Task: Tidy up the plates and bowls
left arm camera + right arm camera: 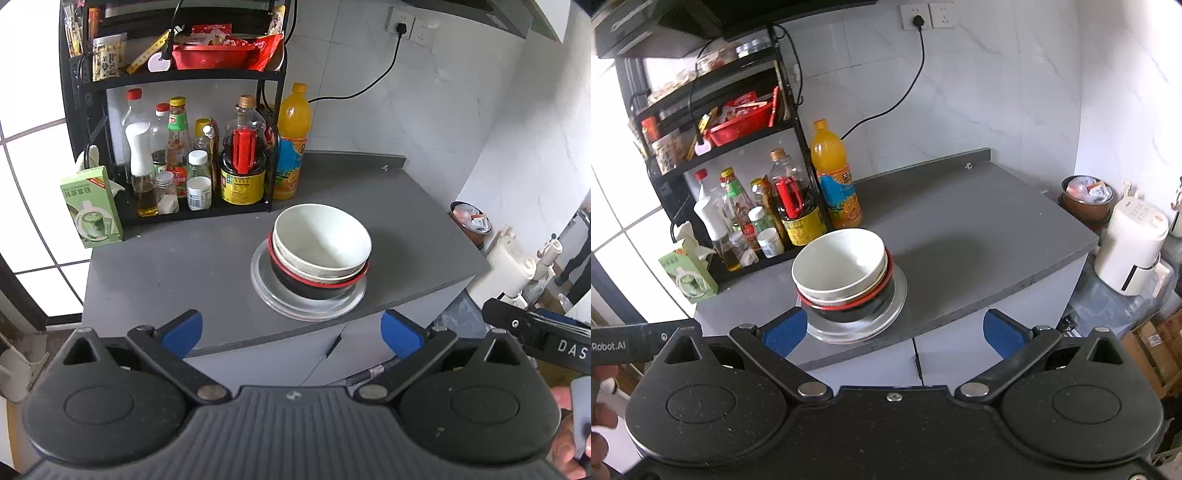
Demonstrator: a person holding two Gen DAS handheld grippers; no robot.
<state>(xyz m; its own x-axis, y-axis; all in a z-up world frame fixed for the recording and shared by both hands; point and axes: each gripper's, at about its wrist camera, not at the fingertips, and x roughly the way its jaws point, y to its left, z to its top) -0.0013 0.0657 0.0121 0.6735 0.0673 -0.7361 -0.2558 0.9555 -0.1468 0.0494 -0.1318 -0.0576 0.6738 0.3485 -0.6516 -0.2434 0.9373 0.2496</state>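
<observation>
A white bowl (322,238) sits nested at the top of a small stack near the front edge of a grey countertop (177,266). Under it is a second pale bowl, tilted a little, then a black bowl with a red rim (314,288), and the whole pile stands on a clear glass plate (306,306). The stack leans slightly, the bowls not quite level with each other.

The left gripper (291,332) hovers in front of the counter and below the stack, its blue-padded fingers (184,330) spread wide with nothing between them. The right gripper (895,330) is in much the same pose, just in front of the plate, its blue fingers (786,330) also wide apart and empty. Neither touches the dishes.

Behind the stack to the left stands a black metal rack (207,75) crowded with sauce bottles and jars on its lower shelf and a red basket (212,55) above. An orange juice bottle (291,144) stands just beside the rack, and a green box (92,206) rests at its left end. A white appliance (1130,251) sits beyond the counter's right end.
</observation>
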